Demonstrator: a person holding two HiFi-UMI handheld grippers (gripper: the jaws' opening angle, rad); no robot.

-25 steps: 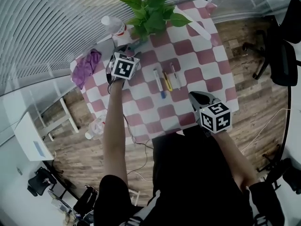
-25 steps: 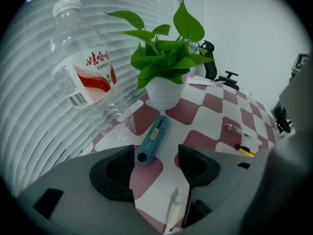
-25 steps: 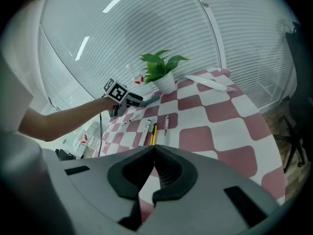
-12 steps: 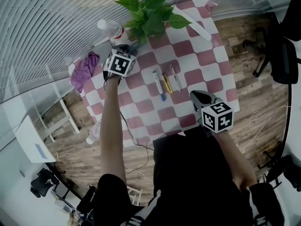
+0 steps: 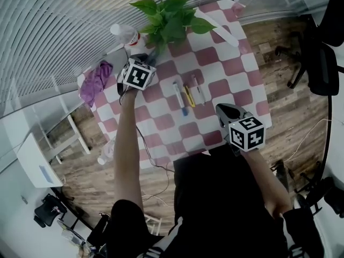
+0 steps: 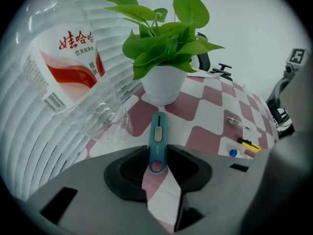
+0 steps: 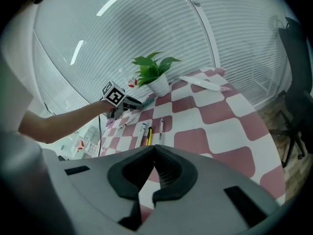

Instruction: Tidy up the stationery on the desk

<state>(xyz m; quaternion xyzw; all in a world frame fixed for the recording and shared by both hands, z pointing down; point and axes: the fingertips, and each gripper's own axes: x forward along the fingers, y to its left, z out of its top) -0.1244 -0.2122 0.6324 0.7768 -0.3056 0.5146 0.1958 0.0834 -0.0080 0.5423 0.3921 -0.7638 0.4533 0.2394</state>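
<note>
The teal cutter [image 6: 159, 129] lies flat at the far left of the counter [image 5: 236, 74], just in front of the potted plant [image 6: 164, 84] and to the right of a plastic bottle [image 6: 63, 67]. Its long axis runs straight away from the left gripper [image 6: 158, 153], with the slider end pointing at the pot and the end with the hole toward the person. The jaws have just been closing and now stand about half shut. In the left gripper view their pads meet the two long sides of the cutter at that near end. This looks like a grip across the cutter's narrow width, with most of its length sticking out beyond the tips.

The right gripper [image 7: 153, 148] is at the near right edge of the counter, well apart from the cutter, with its jaws pressed together on nothing. The left hand is therefore the only one placed for this pick.

To the right of the cutter, between the two grippers, a white marker [image 5: 179, 97], a yellow tool [image 5: 189, 95] and a clear pen [image 5: 199, 90] lie side by side in a row. If the cutter is meant to join them, the move is probably a lift clear of the pot, then a carry to the right and a little nearer.
</note>
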